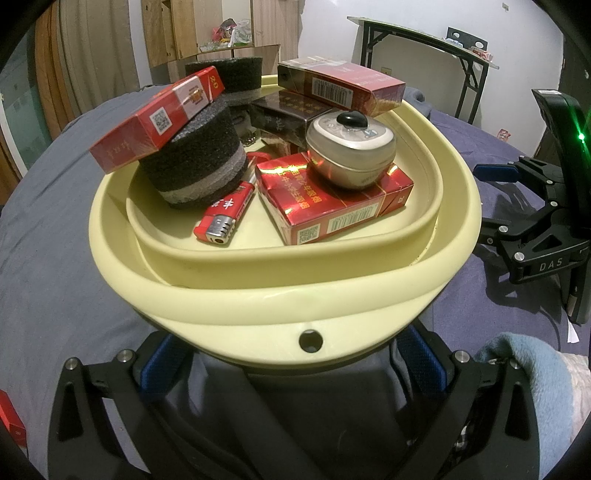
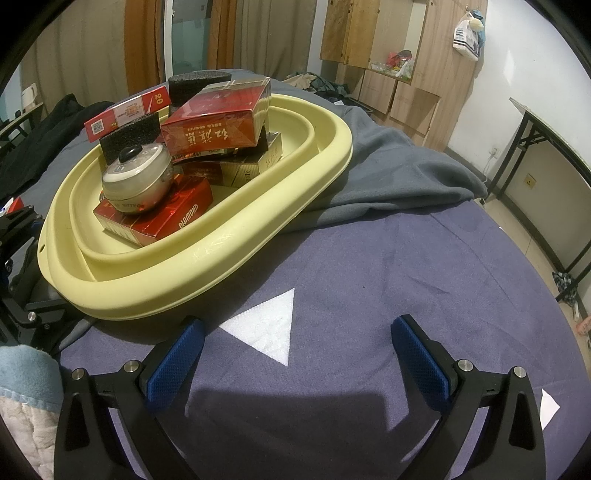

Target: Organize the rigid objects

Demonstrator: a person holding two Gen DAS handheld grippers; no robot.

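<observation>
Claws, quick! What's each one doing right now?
Left claw: open, its fingers either side of the yellow basin rim.
Right claw: open, holding nothing.

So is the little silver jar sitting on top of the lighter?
No, the silver jar sits on a red cigarette pack, while the red lighter lies beside that pack on the basin floor.

A: Basin (image 1: pixel 280 295): pale yellow plastic, smooth, matt with a faint sheen on the rim.

B: Cigarette packs (image 1: pixel 332 199): card under glossy film, foil-bright red. Lighter (image 1: pixel 223 216): shiny red plastic, ribbed metal cap.

A: Round jar (image 1: pixel 351 151): polished metal body, satin lid, glossy black knob. Cylinders (image 1: pixel 199 162): coarse, dark, spongy, matt.

B: Bedcover (image 2: pixel 369 266): soft matt cloth. Finger pads (image 2: pixel 421 354): blue, knurled rubbery texture, on matt black arms. Cabinets (image 2: pixel 373 33): bare wood.
</observation>
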